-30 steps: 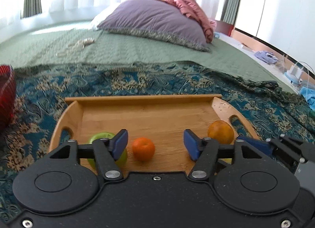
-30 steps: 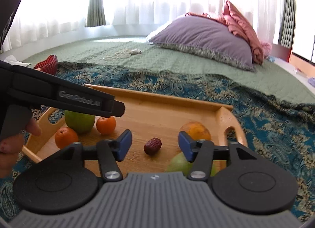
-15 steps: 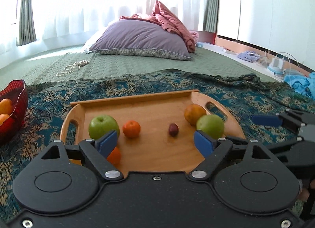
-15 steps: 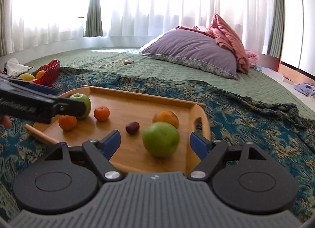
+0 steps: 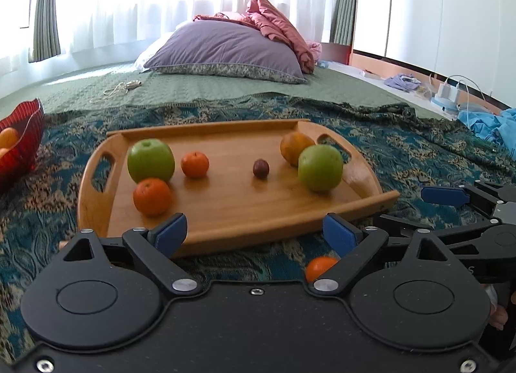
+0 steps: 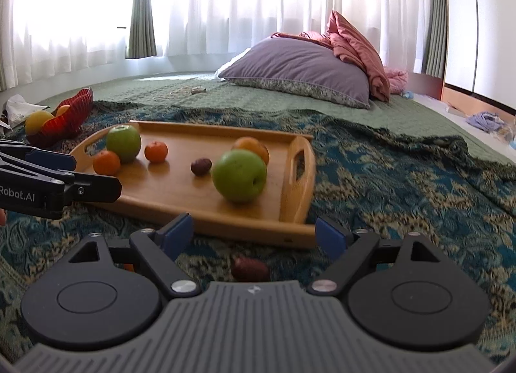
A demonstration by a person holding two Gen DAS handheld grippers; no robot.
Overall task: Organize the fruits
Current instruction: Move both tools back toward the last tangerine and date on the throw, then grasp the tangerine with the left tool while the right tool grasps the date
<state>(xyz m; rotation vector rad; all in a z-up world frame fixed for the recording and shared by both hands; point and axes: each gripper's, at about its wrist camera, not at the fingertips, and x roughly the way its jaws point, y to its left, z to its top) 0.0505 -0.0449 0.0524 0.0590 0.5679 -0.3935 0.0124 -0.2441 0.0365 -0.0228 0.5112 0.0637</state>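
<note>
Resting on the wooden tray [image 5: 225, 208] were two glossy green apples [image 5: 151, 161] [image 5: 320, 167], two small tangerines [image 5: 194, 164], an orange [image 5: 295, 148] and a dark date [image 5: 261, 168]. Both the left gripper [image 5: 254, 232] and the right gripper [image 6: 254, 232] gaped wide, holding nothing.

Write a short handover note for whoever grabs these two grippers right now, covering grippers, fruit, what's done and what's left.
Left gripper: open, empty, hanging short of the wooden tray.
Right gripper: open, empty, near the tray's right end.
On the tray: two green apples, two tangerines, an orange and a dark date.
Off the tray, on the patterned blanket: one tangerine and a second date.
Red bowl to the left holds some fruit already.
Left to do: pick up the two strays; final sorting plan unclear from here.
</note>
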